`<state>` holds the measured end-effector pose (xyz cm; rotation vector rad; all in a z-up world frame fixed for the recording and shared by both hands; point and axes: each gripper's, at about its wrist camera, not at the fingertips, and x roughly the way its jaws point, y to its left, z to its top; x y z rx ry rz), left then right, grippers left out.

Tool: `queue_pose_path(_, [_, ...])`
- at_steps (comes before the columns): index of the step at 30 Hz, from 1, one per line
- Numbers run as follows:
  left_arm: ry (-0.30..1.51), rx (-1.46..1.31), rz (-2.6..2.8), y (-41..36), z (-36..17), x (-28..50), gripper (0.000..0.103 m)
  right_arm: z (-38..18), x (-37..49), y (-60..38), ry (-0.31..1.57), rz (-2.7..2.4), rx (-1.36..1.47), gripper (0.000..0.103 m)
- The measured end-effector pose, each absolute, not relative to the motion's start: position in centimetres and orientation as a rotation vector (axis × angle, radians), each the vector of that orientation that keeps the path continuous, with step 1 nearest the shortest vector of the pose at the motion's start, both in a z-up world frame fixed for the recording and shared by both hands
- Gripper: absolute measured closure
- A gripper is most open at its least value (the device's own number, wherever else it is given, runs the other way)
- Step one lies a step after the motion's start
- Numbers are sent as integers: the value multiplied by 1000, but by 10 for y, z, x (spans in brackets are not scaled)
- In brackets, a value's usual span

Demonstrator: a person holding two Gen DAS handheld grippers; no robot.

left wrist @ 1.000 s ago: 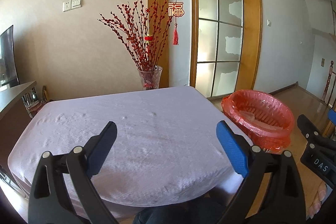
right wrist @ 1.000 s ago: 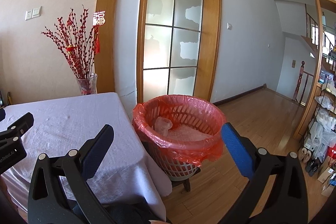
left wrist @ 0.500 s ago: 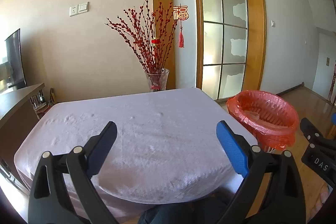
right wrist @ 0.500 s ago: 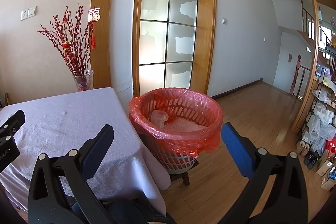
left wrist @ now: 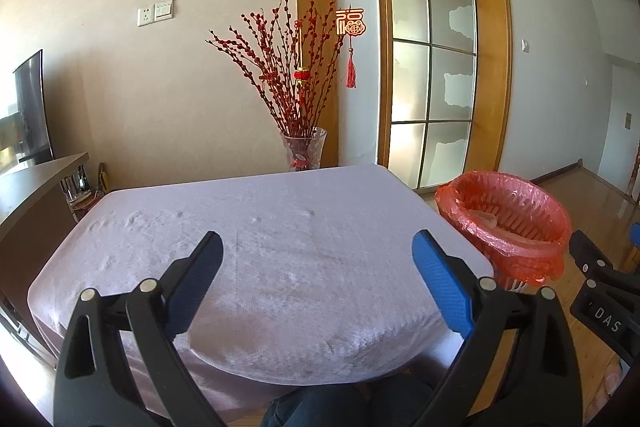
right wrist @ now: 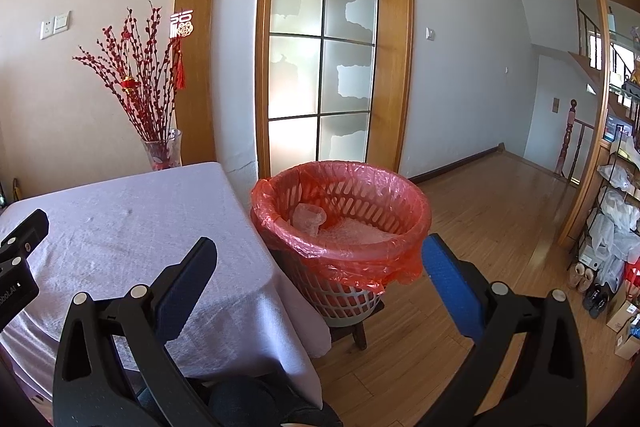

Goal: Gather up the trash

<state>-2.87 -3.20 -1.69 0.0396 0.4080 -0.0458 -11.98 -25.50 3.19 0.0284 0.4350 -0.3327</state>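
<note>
A big bench covered with a pale purple cloth (left wrist: 280, 247) fills the middle of the left wrist view. Its top is bare cloth with small bumps and creases.

Just beside the right edge of the bench stands a white plastic basket lined with a red plastic bag (right wrist: 340, 227). It sits on a small dark wooden stool (right wrist: 356, 331) on the wooden floor (right wrist: 480, 247). Inside the basket lies some clear crinkly plastic trash (right wrist: 316, 221), down near the bottom. The red bag folds over the rim and hangs down the outside.

Behind the basket is a tall door with frosted glass panes and a wooden frame (right wrist: 320, 67). At the far edge of the bench, by the wall, stands a clear glass vase with red berry branches (left wrist: 298, 95). A red and gold charm with a tassel (left wrist: 350, 43) hangs near the branches.

The left claw (left wrist: 316, 283) hangs over the near part of the bench. Its two blue pads are spread wide apart and hold nothing. The right claw (right wrist: 320, 287) points at the basket. Its pads are spread wide too, and it holds nothing.

Dark blue trouser legs (right wrist: 256, 407) of a person show at the bottom.
</note>
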Motion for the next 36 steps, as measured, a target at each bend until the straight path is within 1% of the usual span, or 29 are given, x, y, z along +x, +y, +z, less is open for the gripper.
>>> queue_pose_path(36, [423,32,-50,-33,-18,-29,9,30,-118,-254,448,-327,28,2])
